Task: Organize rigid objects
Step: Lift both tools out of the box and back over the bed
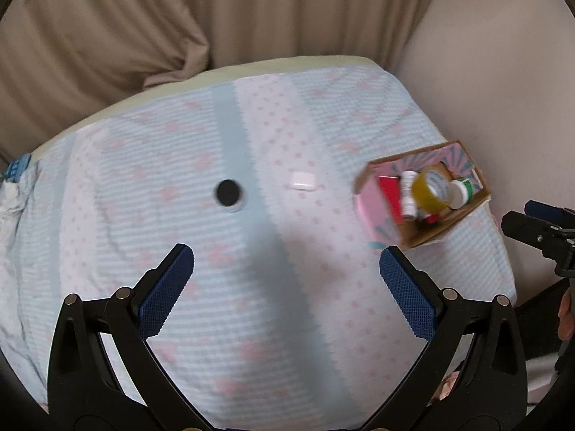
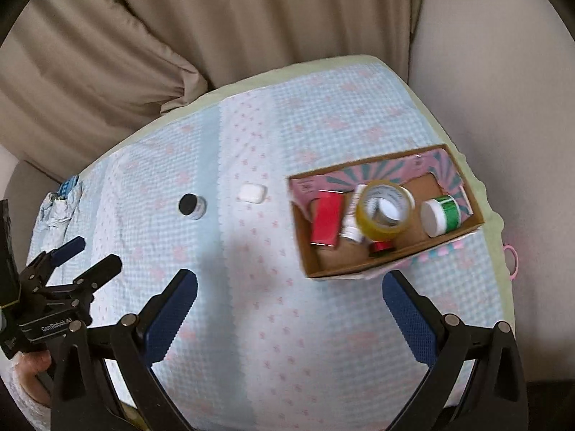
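Observation:
A cardboard box [image 2: 463,231] [image 1: 442,222] lies on the right of a blue and pink cloth. It holds a yellow tape roll [image 2: 384,212] [image 1: 433,190], a red box [image 2: 326,222], a white bottle [image 2: 354,217], a green jar with a white lid [image 2: 441,215] and a small red item [image 2: 381,248]. A small jar with a black lid [image 2: 192,205] [image 1: 229,193] and a white case [image 2: 252,193] [image 1: 303,180] lie loose on the cloth. My left gripper [image 1: 286,264] is open and empty, above the cloth. My right gripper [image 2: 289,287] is open and empty, just short of the box.
The cloth covers a padded surface [image 2: 359,63] with beige curtains [image 2: 215,18] behind and a wall at the right. A crumpled cloth with a blue item [image 2: 61,194] lies at the left edge. The left gripper shows in the right wrist view [image 2: 82,255].

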The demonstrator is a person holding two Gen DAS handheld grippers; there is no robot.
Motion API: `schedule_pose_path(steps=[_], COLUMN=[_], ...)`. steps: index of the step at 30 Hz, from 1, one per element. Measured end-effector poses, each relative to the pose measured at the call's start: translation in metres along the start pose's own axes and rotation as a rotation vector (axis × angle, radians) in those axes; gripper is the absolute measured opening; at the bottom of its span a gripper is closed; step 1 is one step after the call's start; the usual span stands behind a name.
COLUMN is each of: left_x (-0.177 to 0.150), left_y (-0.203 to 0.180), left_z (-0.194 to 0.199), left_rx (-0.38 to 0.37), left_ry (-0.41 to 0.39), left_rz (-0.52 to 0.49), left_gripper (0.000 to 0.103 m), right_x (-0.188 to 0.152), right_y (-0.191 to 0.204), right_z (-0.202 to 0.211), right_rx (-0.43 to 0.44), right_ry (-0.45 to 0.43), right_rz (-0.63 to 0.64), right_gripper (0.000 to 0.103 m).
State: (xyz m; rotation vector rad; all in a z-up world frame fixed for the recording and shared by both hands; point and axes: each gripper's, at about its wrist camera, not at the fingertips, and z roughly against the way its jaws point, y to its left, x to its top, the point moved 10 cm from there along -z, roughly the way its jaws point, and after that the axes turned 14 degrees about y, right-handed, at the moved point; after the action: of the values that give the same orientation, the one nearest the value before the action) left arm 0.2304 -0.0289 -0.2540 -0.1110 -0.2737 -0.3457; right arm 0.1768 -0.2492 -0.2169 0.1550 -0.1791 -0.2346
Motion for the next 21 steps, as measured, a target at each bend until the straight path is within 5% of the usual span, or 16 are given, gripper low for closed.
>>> schedule_pose_path(steps=[10,21], left_x=[0.003,0.042], left_y=[0.098,0.122], left_z=[-0.046,-0.154], left_rx=[0.037,0.031], left_ry=[0.008,-0.058], left_rz=[0.029,0.001], left_gripper=[0.103,0.103], right_x=[0.013,0.071], right_y=[0.078,0.088], right_z=[-0.051,-0.144], right_rx=[-0.014,-0.065], right_ry=[-0.028,-0.109], right_rz=[-0.066,-0.136], right_gripper=[0.103,0.103])
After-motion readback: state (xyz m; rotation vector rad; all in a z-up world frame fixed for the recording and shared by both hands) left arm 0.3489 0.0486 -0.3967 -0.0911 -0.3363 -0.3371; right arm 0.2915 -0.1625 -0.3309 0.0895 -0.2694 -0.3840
